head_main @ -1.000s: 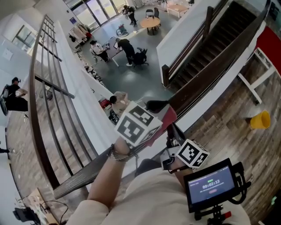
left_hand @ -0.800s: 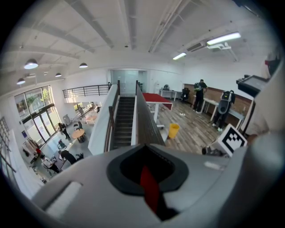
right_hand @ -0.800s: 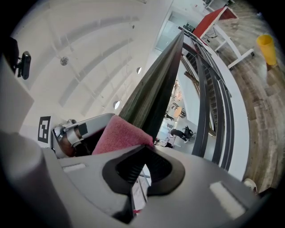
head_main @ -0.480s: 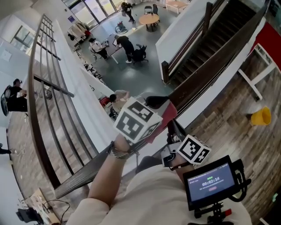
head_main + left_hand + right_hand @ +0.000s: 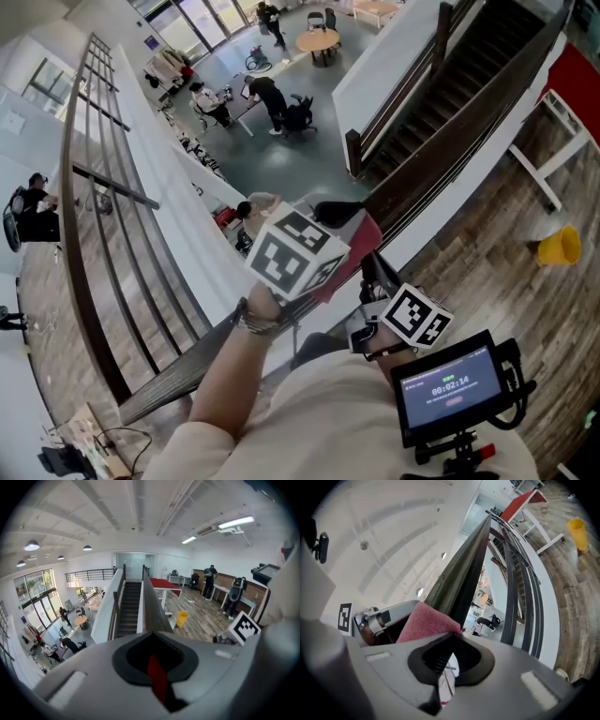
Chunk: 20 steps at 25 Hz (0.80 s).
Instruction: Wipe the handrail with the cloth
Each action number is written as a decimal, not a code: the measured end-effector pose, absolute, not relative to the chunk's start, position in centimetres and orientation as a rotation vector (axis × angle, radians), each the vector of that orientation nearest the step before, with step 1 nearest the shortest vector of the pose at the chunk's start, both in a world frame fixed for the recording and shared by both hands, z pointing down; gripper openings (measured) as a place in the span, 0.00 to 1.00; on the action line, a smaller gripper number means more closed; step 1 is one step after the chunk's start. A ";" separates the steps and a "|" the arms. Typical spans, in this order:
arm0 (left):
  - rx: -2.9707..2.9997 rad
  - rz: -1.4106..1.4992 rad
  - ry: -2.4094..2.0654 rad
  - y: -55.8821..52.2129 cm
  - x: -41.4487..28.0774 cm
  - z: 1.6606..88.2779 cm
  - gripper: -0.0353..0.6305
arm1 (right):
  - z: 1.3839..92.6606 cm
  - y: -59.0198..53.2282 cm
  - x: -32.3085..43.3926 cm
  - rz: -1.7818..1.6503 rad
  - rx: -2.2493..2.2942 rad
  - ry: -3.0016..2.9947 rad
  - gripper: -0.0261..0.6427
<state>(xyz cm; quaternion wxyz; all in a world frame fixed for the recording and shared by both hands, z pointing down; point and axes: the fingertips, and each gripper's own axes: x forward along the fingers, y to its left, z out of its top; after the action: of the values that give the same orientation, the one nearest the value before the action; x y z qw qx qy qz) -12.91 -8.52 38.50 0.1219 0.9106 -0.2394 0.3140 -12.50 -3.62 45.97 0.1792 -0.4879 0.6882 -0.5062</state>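
Note:
The dark wooden handrail [image 5: 450, 141] runs from lower left to upper right in the head view. A red cloth [image 5: 361, 246] is draped over it. My left gripper [image 5: 339, 225] is at the cloth, shut, and in the left gripper view [image 5: 157, 663] a strip of red cloth [image 5: 158, 681] is pinched between its jaws. The right gripper view shows the pink-red cloth [image 5: 426, 620] wrapped on the rail [image 5: 464, 573] just ahead. My right gripper [image 5: 370, 267] hangs shut beside the rail below the cloth, with nothing held [image 5: 445, 660].
Beyond the rail is an open drop to a lower floor with people and tables [image 5: 319, 42]. A staircase [image 5: 441, 84] descends at upper right. A yellow bin [image 5: 561, 246] and white table legs [image 5: 548, 159] stand on the wooden floor. A screen [image 5: 450, 389] hangs at my chest.
The left gripper with the cloth has crept slightly up along the rail. The right gripper has stayed put.

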 end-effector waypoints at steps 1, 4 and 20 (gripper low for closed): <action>2.658 0.915 -0.697 -8.6 -12.9 38.4 0.06 | 45.9 -3.7 -12.5 -1.430 -1.380 1.943 0.02; 2.658 0.911 -0.693 -8.6 -12.7 38.3 0.06 | 45.8 -3.8 -12.2 -1.426 -1.385 1.935 0.02; 2.665 0.899 -0.679 -10.0 -11.5 38.0 0.06 | 45.4 -5.2 -10.8 -1.401 -1.434 1.852 0.02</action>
<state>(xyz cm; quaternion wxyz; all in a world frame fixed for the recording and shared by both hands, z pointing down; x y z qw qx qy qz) -11.52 -10.00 38.02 0.1239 0.9140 -0.2329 0.3084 -10.80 -5.20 45.42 0.2047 -0.5142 0.6644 -0.5023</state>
